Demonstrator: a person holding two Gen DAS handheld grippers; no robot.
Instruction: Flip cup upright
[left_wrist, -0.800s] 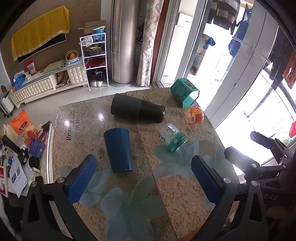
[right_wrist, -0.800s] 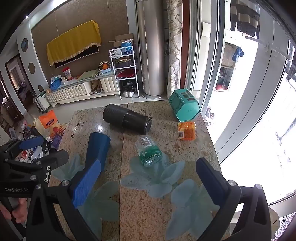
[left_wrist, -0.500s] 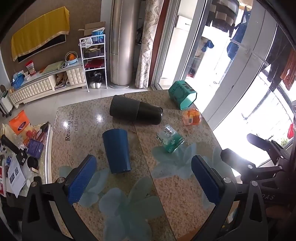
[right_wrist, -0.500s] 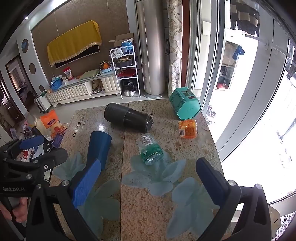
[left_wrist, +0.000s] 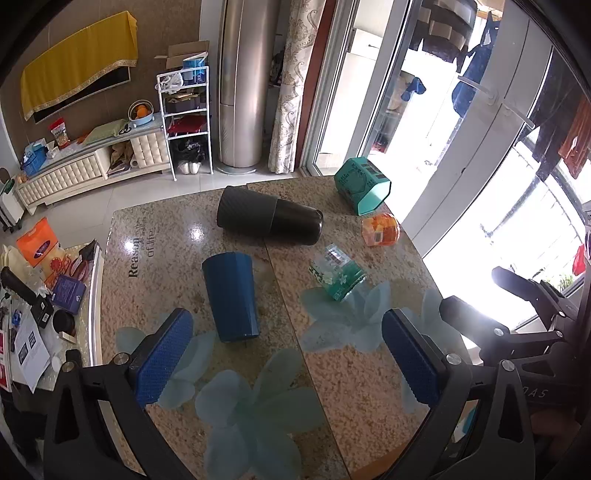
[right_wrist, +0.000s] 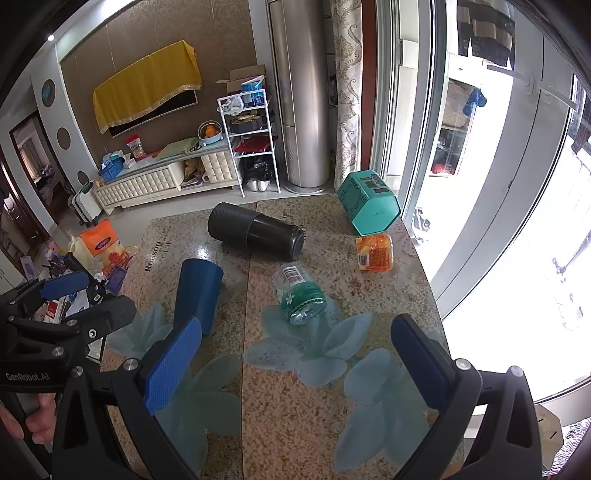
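Cup, dark blue, is seen on the granite-patterned tabletop. It appears to stand mouth-down, wider end on the surface and closed narrower end up, though the fisheye distortion makes this hard to confirm. In the left wrist view it is placed ahead of the left gripper, nearer the left finger than the right finger, and is touched by neither. The left gripper's fingers are spread wide, with nothing between them, above the tabletop.

In the right wrist view the cup is seen just beyond the tip of the right gripper's left finger, outside the gap between the fingers rather than within it. The right gripper is likewise held wide apart and empty, and no contact with the cup is observed. The left gripper is visible at the left edge of this view, held by a hand.

Other items noted on the tabletop: a black flask lying on its side beyond the cup; a green bottle lying on its side to the right of the cup; an orange packet and a teal box near the far right edge. All are well apart from the fingers.
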